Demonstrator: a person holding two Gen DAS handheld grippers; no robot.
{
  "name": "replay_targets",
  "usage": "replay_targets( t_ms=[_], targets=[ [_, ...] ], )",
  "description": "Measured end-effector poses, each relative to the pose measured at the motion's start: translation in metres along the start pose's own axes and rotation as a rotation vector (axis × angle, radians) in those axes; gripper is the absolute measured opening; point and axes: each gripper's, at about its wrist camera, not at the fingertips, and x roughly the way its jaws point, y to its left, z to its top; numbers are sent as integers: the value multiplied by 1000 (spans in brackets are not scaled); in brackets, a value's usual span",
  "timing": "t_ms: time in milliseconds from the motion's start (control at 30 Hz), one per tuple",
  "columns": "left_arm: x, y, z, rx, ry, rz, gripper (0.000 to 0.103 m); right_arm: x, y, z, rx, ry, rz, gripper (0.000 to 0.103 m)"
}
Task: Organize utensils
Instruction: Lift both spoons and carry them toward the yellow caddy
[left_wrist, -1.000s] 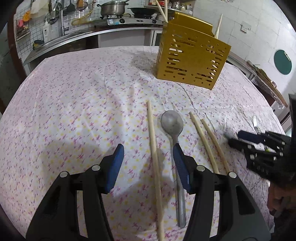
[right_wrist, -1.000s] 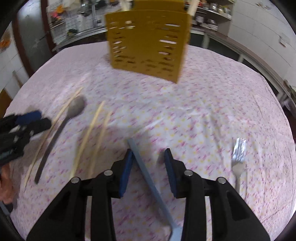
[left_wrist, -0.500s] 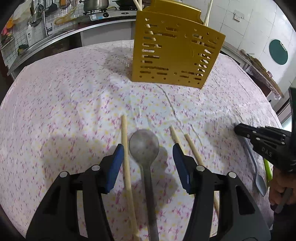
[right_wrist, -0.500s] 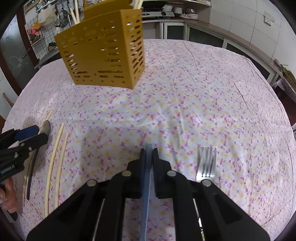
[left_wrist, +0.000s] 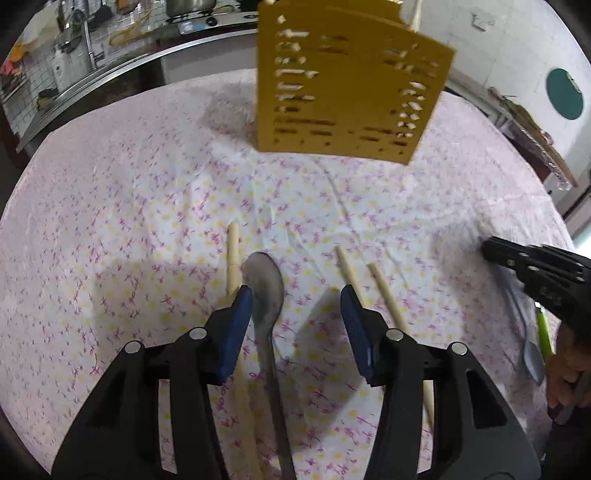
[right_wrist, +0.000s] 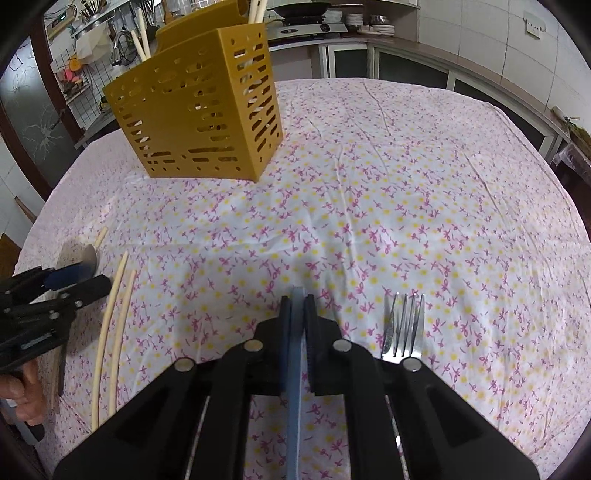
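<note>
My left gripper is open, low over the table, with its jaws either side of the bowl of a grey metal spoon. Wooden chopsticks lie beside the spoon, one left of it and two right. My right gripper is shut on the handle of a light blue plastic spoon; that spoon also shows in the left wrist view. A yellow perforated utensil holder with chopsticks in it stands at the back of the table.
A metal fork lies just right of my right gripper. A green-handled utensil lies by the blue spoon. The table has a floral cloth. A kitchen counter with a stove and pots runs behind.
My left gripper moved forward over the grey spoon's bowl. My right gripper closed on the blue spoon's handle and holds it; the view now faces the holder more squarely.
</note>
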Motion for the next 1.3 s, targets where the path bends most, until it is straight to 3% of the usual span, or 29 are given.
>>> replay_targets(
  t_ms=[200,267,533,667,933,1300],
  targets=[
    [3,4,5,-17,0,12,44,-1,-3,-1,2,1,5,8],
    [3,9,7,-31,-2,9,35,-1,-3,-1,3,2,8,8],
    [3,29,14,-69,3,-39,34,-1,-5,4,7,23,25,7],
    [-7,38,17,-97,-39,-88,34,-6,-5,6,16,6,30,7],
    [-45,41,22,-92,-158,-110,34,-37,6,16,11,-89,49,7],
    [-108,27,35,-62,-315,-73,34,-109,14,40,5,-317,84,7]
  ],
)
